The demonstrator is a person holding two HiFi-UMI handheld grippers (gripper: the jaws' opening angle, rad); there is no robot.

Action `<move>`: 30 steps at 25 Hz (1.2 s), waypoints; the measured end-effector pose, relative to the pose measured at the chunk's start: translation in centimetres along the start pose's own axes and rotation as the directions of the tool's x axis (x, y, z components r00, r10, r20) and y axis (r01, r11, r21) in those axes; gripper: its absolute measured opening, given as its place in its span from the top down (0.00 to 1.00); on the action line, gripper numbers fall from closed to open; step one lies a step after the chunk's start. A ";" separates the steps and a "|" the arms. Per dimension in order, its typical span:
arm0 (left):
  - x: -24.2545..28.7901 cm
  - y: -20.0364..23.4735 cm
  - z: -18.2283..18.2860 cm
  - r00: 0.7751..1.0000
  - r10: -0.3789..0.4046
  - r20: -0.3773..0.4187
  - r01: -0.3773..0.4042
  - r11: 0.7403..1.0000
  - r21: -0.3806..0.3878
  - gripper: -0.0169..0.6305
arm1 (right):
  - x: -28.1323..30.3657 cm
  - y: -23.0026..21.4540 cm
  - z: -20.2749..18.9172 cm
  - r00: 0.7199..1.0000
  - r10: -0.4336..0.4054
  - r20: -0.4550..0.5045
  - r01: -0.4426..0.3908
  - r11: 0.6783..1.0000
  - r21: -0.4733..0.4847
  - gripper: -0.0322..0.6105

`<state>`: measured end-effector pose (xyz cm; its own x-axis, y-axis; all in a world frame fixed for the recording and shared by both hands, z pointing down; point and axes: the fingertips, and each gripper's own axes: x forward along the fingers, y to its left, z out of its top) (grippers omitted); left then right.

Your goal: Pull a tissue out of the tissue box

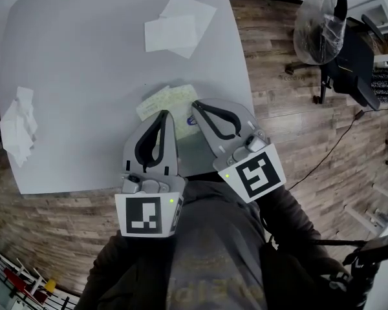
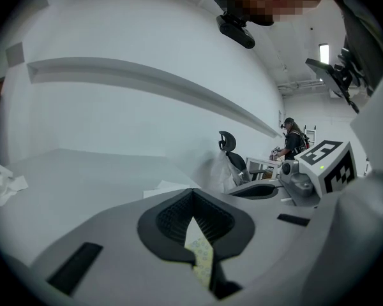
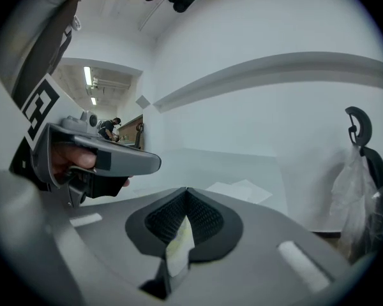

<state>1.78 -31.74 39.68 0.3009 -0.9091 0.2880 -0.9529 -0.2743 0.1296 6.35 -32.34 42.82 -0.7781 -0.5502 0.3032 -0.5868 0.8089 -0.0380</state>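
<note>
Closest to the person's chest, the left gripper (image 1: 163, 115) and right gripper (image 1: 195, 106) are held low and side by side, angled forward and slightly toward each other. Each gripper's own view shows its jaws pressed together at the tips with nothing clamped. Only a sliver of the pale yellow, patterned tissue box (image 1: 163, 101) shows through the gap behind the tips.

The box lies flat near the front edge of the white table (image 1: 84, 63), just under and beyond both sets of tips. The left tips are over its near side and the right tips are at its right end. The grippers hide its opening, so it is unclear whether a tissue stands up from it.

The likely risk is that jaws closed like these, moved down, would only shove the light box across the smooth table, or dent it. If nothing steadies the box, it may lift along with the sheet.

Well beyond the box lie flat tissues (image 1: 180, 24). Crumpled tissues (image 1: 19, 126) lie far to the box's left.
</note>
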 end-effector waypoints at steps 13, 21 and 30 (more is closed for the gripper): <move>-5.9 -1.3 10.9 0.991 0.000 0.130 -0.007 0.998 0.054 0.98 | -5.6 2.5 14.9 0.983 -0.011 0.182 0.002 0.999 0.054 0.95; -10.2 -3.1 17.9 0.960 0.000 0.278 -0.040 0.989 0.140 0.98 | -9.7 5.4 22.7 0.959 -0.009 0.285 0.011 1.000 -0.006 0.95; -11.7 -3.8 18.7 0.951 0.003 0.310 -0.060 0.983 0.173 0.98 | -10.1 6.4 23.1 0.947 -0.024 0.321 0.025 1.000 0.002 0.95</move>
<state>1.17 -25.92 18.04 0.2710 -0.9624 -0.0203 -0.9615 -0.2696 -0.0538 5.33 -26.41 17.56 -0.7943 -0.6073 -0.0176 -0.6066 0.7944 -0.0321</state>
